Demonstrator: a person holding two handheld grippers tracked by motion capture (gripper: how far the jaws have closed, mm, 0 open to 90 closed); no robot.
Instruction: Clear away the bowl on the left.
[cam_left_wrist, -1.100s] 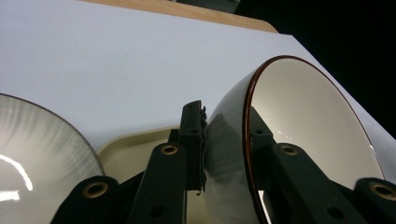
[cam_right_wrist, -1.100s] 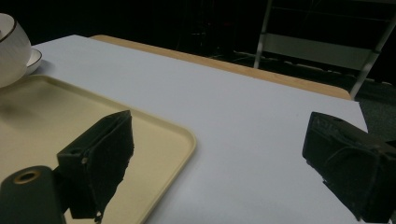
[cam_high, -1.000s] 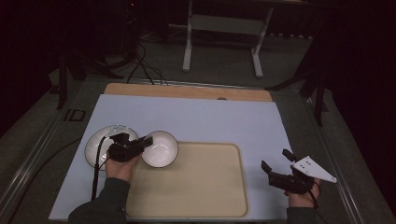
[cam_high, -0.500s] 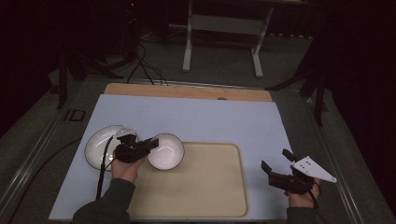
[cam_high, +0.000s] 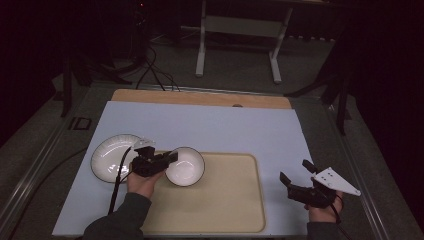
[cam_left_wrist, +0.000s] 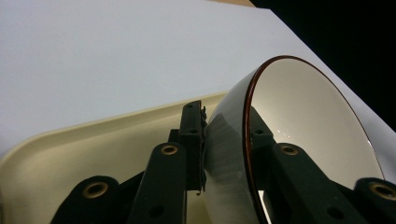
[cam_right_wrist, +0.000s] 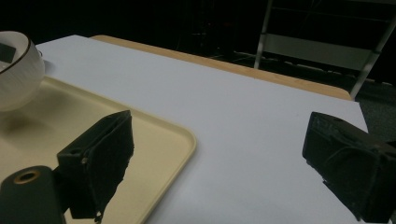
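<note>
A white bowl (cam_high: 186, 167) with a dark rim hangs tilted over the left end of the cream tray (cam_high: 230, 205). My left gripper (cam_high: 170, 158) is shut on the bowl's rim. In the left gripper view one jaw presses the outer wall of the bowl (cam_left_wrist: 303, 121) and the other sits inside it, with the tray (cam_left_wrist: 93, 135) below. My right gripper (cam_high: 295, 171) rests open at the table's right front, off the tray. The right gripper view shows its wide-apart jaws holding nothing and the bowl (cam_right_wrist: 16, 74) far left.
A white plate (cam_high: 110, 157) with a dark rim lies on the pale blue mat (cam_high: 225, 125) just left of the bowl. A wooden strip (cam_high: 200, 97) runs along the table's far edge. A metal stand (cam_high: 240, 30) is on the floor beyond.
My left gripper has carried the bowl to the right, from beside the plate to over the tray's left end. The right gripper has stayed where it was.
</note>
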